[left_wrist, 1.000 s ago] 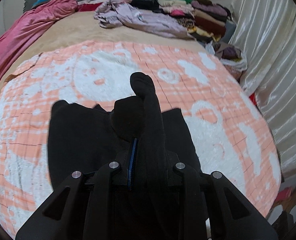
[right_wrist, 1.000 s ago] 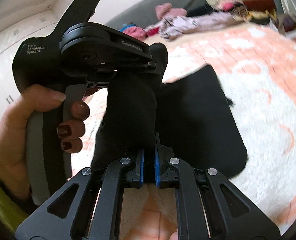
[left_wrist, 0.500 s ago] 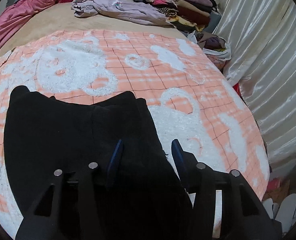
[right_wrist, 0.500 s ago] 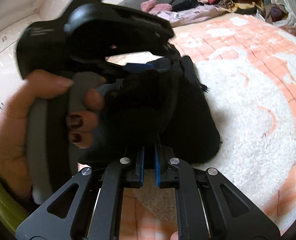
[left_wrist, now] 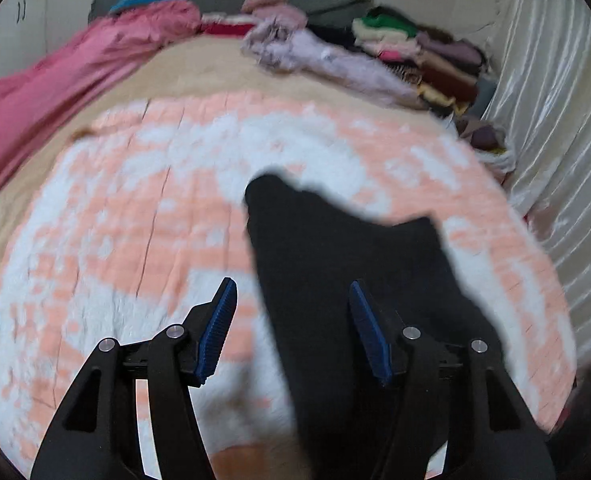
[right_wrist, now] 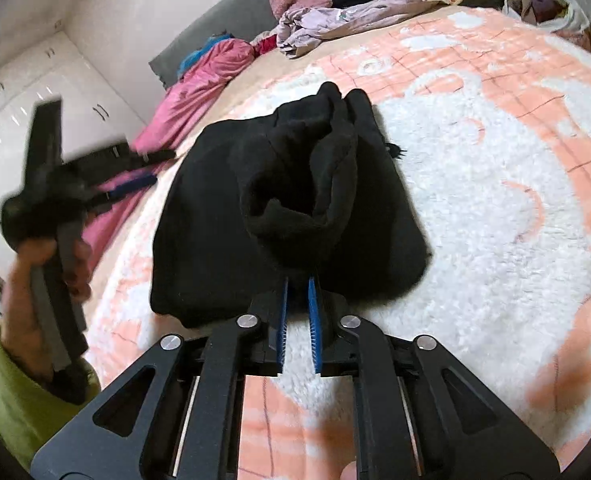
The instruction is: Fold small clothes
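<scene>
A black garment (right_wrist: 199, 220) lies on the peach-and-white blanket (right_wrist: 495, 200), with one bunched fold standing up at my right gripper (right_wrist: 298, 280). That gripper's jaws are just opening: a narrow gap shows between the blue pads, and the fold's edge is still caught at their tips. In the left wrist view, which is blurred, the garment (left_wrist: 335, 248) lies flat under my left gripper (left_wrist: 291, 286). Its jaws are still opening and stand wide apart above the cloth without touching it. The right wrist view shows the left gripper (right_wrist: 155, 168) off to the left of the garment, in a hand.
A pink quilt (left_wrist: 55, 92) lies along the bed's left side. A lilac garment (left_wrist: 335, 64) and stacked folded clothes (left_wrist: 435, 60) sit at the far end. A shiny white curtain (left_wrist: 567, 120) hangs on the right. A green sleeve (right_wrist: 27, 400) is at the lower left.
My left gripper let go of the raised black fold, opened wide and swung left off the garment. The fold sank toward the blanket. My right gripper's pads parted slightly.
</scene>
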Demonstrator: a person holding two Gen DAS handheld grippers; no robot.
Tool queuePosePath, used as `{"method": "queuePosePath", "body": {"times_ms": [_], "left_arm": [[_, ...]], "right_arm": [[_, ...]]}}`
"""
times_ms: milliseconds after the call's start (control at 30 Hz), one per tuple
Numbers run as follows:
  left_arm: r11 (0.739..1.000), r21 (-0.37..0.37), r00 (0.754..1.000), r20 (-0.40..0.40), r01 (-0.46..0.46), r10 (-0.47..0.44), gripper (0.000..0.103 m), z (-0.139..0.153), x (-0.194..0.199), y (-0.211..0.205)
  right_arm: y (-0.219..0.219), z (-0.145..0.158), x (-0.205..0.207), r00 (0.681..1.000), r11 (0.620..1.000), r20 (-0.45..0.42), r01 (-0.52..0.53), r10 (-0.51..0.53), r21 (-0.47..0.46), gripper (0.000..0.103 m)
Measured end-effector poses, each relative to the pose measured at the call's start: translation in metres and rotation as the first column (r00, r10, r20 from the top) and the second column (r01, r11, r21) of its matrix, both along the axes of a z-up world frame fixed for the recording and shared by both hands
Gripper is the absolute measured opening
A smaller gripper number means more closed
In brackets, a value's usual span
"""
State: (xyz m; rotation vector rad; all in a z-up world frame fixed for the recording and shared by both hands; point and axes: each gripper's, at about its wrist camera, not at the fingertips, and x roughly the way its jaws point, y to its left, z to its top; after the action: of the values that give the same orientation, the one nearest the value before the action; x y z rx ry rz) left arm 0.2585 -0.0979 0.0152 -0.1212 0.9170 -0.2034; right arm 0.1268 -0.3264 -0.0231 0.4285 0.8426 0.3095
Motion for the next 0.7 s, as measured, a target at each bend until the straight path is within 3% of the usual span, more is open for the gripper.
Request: {"method": "queuePosePath", "body": {"times_ms": [67,167,200,267,367,500,600,700], "left_arm": [[1.000,0.015,1.000,-0.019,0.016,-0.015,0.058,-0.016,-0.004,-0.003],[0.998,0.048,0.999,0.010,0.036,-0.037,0.056,-0.018,-0.007,-0.012],[0.998,0.053,0.999,0.018,0.045,-0.046,0.056,-0.018,-0.009,-0.018],[0.997,0.061,0.998,0.025,0.054,-0.056,0.051,-0.020,-0.010,-0.021],[0.994,0.085,0.997,0.044,0.061,-0.065,0.050,-0.022,-0.013,-0.026],[0.996,0.075,0.997,0.047,0.057,-0.061,0.050,-0.026,-0.013,-0.022],[0.996,0.067,0.997,0.048,0.060,-0.063,0.050,-0.026,-0.015,-0.021],[0.996,0.066,0.996,0.054,0.064,-0.068,0.050,-0.026,-0.016,-0.020]], "right_arm": [[-0.006,0.008,-0.004,0.999,0.999,0.026,0.025,-0.024,-0.022,0.014],[-0.016,0.024,-0.006,0.995,0.998,0.084,0.054,-0.050,-0.042,0.016],[-0.017,0.033,-0.004,0.993,0.997,0.106,0.051,-0.045,-0.052,0.021],[-0.016,0.044,0.006,0.990,0.998,0.141,0.026,-0.016,-0.064,0.028],[-0.006,0.057,0.040,0.986,0.997,0.155,-0.048,0.057,-0.065,0.029],[0.006,0.052,0.086,0.991,0.989,0.086,-0.090,0.100,-0.114,0.033],[0.003,0.027,0.125,0.997,0.996,-0.018,-0.082,0.081,-0.036,0.035],[0.002,0.005,0.138,0.995,0.997,-0.075,-0.073,0.073,-0.010,0.041]]}}
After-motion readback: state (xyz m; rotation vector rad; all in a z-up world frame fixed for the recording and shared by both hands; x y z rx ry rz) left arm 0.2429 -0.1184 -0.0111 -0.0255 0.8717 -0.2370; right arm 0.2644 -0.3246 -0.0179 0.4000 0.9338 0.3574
